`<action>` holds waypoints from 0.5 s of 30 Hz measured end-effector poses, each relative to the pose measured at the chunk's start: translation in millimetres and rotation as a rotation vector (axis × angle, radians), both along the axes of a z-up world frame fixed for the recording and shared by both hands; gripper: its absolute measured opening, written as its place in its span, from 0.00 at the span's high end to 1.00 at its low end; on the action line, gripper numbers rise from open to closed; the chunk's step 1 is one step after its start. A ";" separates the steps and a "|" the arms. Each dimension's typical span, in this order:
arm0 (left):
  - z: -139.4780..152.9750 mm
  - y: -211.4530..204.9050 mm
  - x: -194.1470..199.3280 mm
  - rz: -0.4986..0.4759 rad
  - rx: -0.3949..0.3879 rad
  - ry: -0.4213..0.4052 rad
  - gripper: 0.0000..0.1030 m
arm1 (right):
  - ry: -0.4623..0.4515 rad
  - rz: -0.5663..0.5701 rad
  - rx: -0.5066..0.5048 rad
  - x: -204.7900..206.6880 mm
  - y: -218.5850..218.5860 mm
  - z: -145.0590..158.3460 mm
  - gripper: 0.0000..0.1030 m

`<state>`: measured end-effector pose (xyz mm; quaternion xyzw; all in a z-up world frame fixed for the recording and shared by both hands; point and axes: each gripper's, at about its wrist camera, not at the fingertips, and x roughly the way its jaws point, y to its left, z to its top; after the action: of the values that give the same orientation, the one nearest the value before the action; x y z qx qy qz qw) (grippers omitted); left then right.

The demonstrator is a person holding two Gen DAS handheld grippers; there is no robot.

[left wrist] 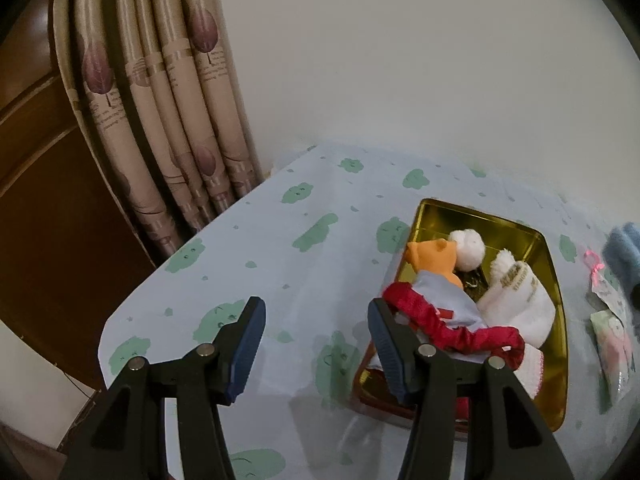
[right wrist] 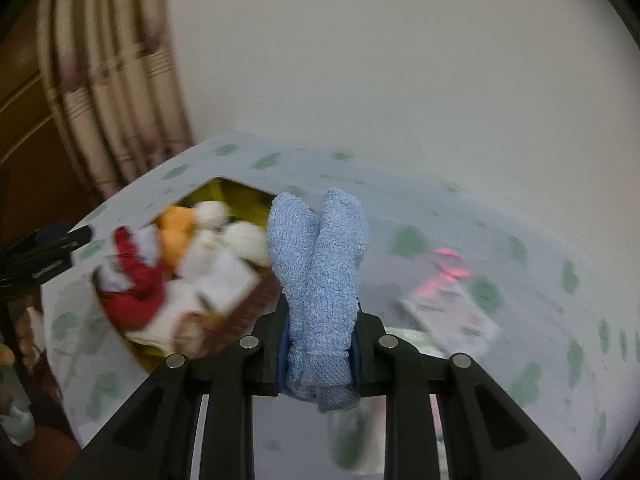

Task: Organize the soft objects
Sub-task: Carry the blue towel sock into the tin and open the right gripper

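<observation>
Gold metal catches our eye first in the left wrist view: a shallow rectangular gold tin tray [left wrist: 554, 264] sits on the counter [left wrist: 280, 248], which is covered by a pale blue cloth printed with green blobs. In the tray we see an orange plush toy [left wrist: 434, 258], a round white plush ball [left wrist: 468, 250], a rolled white towel with printed lettering [left wrist: 520, 300] and a red ruffled fabric band [left wrist: 452, 330] over pale blue cloth. Our left claw [left wrist: 316, 338] hangs wide open above the counter with nothing between its blue pads; its right finger overlaps the tray's near corner. At the far right edge we glimpse a light blue terry cloth roll [left wrist: 622, 252], blurred, and below it a clear plastic packet with a pink ribbon [left wrist: 610, 320] lying on the counter.

In the right wrist view, motion blur softens everything behind. Our right claw [right wrist: 320, 354] is closed tight on the light blue terry cloth roll [right wrist: 320, 264], which stands up folded in 2 lobes between the pads, lifted clear of the counter [right wrist: 520, 216]. The tray [right wrist: 240, 194] lies to the left, the packet [right wrist: 448, 300] to the right.
</observation>
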<state>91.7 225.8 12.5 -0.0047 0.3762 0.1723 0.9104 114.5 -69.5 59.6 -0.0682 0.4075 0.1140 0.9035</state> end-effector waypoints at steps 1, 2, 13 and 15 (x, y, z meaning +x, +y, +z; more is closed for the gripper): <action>0.4 2.4 0.0 0.005 -0.005 0.002 0.47 | 0.004 0.025 0.005 2.1 12.3 -1.5 0.79; 0.9 6.0 0.0 0.003 -0.030 0.002 0.47 | 0.009 0.041 0.010 3.5 20.1 -2.7 0.79; 3.6 35.2 -2.5 0.070 -0.122 -0.012 0.47 | 0.061 0.173 0.007 14.7 94.0 -31.0 0.79; 3.8 35.7 -3.7 0.074 -0.128 -0.014 0.47 | 0.070 0.182 0.005 18.7 101.9 -37.6 0.79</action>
<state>88.0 261.5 16.2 -0.0781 0.3798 0.1815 0.9037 133.2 32.5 22.0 -0.0986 0.4307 0.1990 0.8747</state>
